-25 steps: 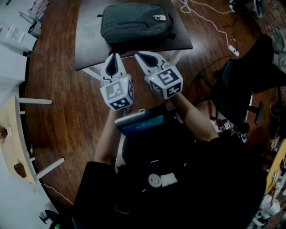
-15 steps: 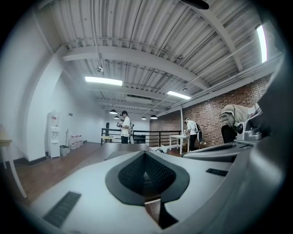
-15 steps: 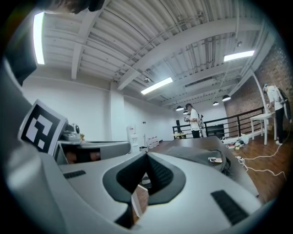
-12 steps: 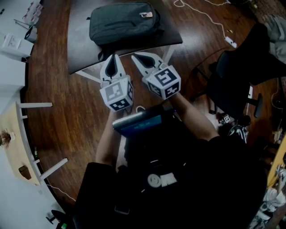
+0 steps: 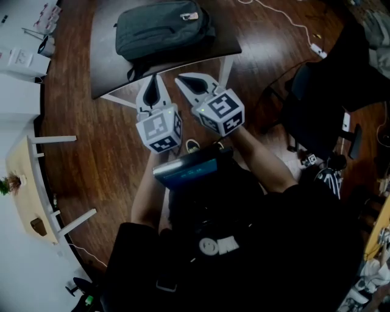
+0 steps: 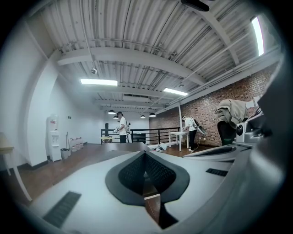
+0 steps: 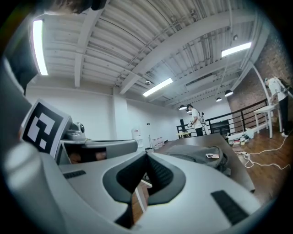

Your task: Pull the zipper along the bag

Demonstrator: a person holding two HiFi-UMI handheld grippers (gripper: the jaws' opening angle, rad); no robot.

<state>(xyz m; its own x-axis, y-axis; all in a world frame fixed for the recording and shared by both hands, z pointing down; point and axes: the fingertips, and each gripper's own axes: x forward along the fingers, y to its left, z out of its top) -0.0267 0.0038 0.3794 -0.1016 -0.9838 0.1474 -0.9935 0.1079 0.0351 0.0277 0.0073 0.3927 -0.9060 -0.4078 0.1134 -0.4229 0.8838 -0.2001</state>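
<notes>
"Head view, nearest first: what are my hands doing?"

"You hold the left gripper (image 5: 152,82) and the right gripper (image 5: 183,80) side by side. Both point at the bench (image 5: 109,67), and their tips show at the bench's near edge."

"And the jaws?"

"Your left gripper view shows the left jaws together, tips meeting, with nothing between them. Your right gripper view shows the same for the right jaws: closed and empty."

"Where is the bag?"

"The bag (image 5: 159,27) lies flat on the bench, toward the bench's far side and apart from both grippers. It is dark grey-green, and a small light tag (image 5: 187,16) sits on the end nearer the bench's right edge. In your right gripper view it lies ahead of the jaws on the bench top."

"Anything further out?"

"A dark chair (image 5: 317,103) stands to the right of the bench. Past the bench's far right corner, a white power strip (image 5: 320,50) lies with its cable on the wooden floor (image 5: 79,152)."
</notes>
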